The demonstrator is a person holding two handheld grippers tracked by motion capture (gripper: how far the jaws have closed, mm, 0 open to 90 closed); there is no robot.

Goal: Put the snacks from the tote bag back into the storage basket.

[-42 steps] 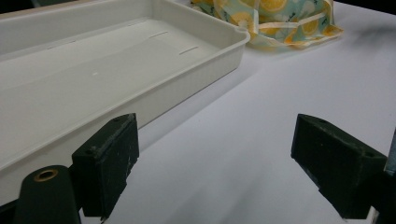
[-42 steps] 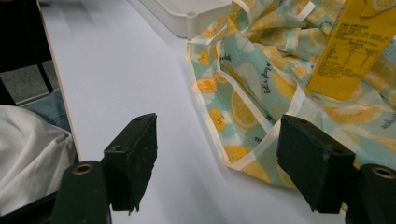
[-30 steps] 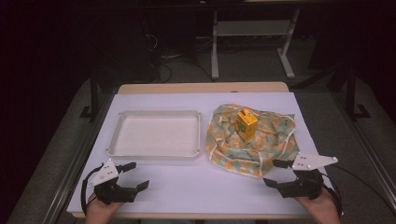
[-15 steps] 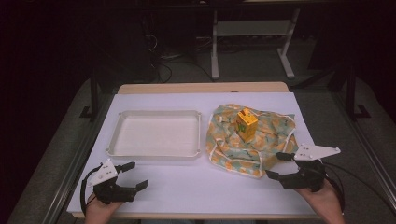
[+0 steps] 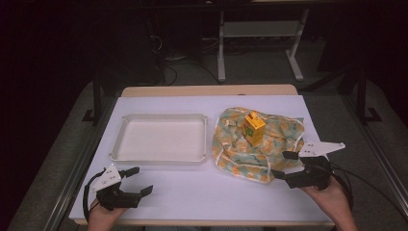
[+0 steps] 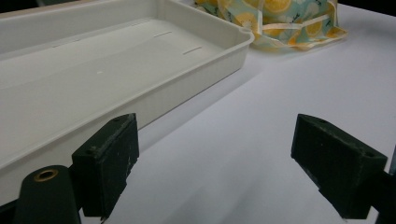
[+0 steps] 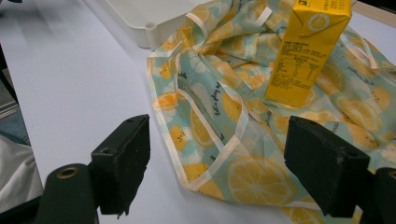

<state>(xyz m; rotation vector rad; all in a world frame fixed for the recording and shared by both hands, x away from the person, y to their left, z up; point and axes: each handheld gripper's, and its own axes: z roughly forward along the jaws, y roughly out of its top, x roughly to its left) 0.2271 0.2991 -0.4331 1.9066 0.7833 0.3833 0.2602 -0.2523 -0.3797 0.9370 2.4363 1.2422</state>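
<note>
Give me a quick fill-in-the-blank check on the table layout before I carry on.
1. The yellow carton stands upright on the ____.
2. The white tray holds ____.
3. The right gripper hovers with its jaws ____ at the cloth's near edge.
4. The left gripper is nearest the ____.

Missing words: cloth; nothing; open; tray

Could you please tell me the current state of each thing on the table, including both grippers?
White tray: empty, flat on the table.
Lemon-print cloth: rumpled, spread beside the tray, under the carton.
Yellow carton: upright on the cloth, untouched.
Left gripper: open, holding nothing, near the tray.
Right gripper: open, holding nothing, at the cloth's near edge.
</note>
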